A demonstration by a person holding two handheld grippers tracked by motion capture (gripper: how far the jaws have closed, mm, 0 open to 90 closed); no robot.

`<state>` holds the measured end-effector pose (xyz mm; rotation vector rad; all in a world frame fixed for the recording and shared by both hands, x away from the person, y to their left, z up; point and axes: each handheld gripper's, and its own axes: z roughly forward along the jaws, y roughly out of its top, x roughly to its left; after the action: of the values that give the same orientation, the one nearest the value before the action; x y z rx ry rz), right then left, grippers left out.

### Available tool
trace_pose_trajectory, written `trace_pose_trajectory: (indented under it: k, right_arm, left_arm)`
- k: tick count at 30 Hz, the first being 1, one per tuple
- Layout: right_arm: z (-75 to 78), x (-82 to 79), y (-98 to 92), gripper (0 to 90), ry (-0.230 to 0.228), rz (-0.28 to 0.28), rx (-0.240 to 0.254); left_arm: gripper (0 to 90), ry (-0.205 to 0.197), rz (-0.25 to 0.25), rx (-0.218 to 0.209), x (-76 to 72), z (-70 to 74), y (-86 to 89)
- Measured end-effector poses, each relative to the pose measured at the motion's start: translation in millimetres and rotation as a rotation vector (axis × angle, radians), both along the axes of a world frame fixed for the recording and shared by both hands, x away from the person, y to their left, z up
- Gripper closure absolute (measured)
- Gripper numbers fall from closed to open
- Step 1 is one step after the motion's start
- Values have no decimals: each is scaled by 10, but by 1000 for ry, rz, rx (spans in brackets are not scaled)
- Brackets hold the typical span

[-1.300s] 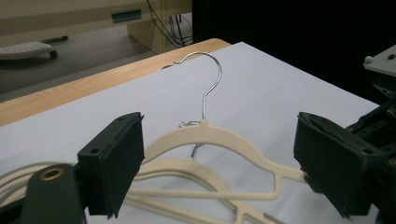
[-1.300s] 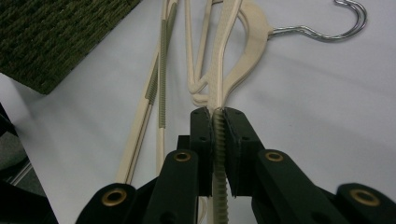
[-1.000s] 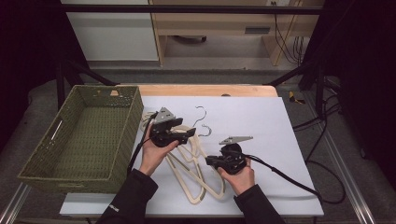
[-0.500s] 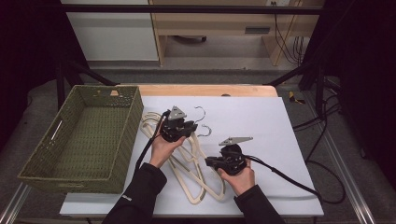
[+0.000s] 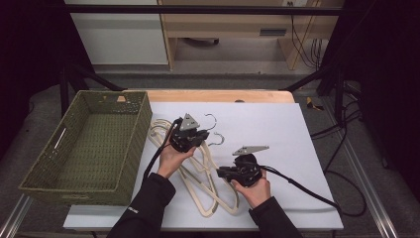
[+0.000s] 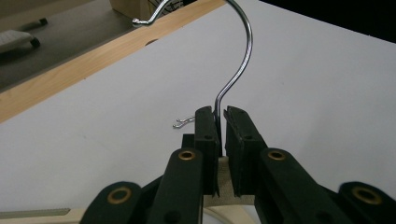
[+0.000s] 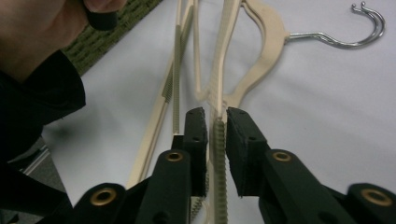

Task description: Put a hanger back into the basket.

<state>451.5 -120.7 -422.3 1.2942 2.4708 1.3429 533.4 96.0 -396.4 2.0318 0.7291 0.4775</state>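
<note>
Several cream plastic hangers (image 5: 210, 191) with metal hooks lie tangled on the white table top (image 5: 282, 129). My left gripper (image 5: 202, 135) is at the top of the pile. Its jaws have just been closing, and in the left gripper view it (image 6: 220, 116) is shut on the shank of one hanger's hook (image 6: 245, 51). My right gripper (image 5: 221, 172) points left into the pile. Its jaws have just been opening, and in the right gripper view it (image 7: 215, 116) stands slightly open around a ribbed hanger bar (image 7: 219, 154), with slack on the left side.
A green woven basket (image 5: 136, 144) stands at the table's left with nothing in it. A wooden strip (image 5: 223, 95) runs along the far edge. A second hook (image 7: 362, 25) lies flat beyond the right gripper. Cables (image 5: 307, 191) trail off to the right.
The left gripper has shifted slightly towards the hook and closed on its shank. The right hand has stayed put, with the hanger bar between its jaws.
</note>
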Motion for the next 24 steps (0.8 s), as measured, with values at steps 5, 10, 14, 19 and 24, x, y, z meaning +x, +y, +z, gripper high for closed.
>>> trace_pose_trajectory:
  k: [5,10,14,19,24]
  right_arm:
    - [46,11,3,651,-50,16,40]
    - [117,53,67,579,-122,30,59]
    - [161,95,146,598,-125,31,77]
    - [161,176,237,701,-64,33,106]
    - [131,224,312,801,-29,23,117]
  left_arm:
    - [886,-29,-25,-8,-155,113,8]
    - [886,-55,-34,-15,-299,176,2]
    - [886,-52,-39,-24,-359,189,-9]
    - [884,-45,-49,-33,-407,193,-9]
    - [875,-54,-55,-45,-435,203,36]
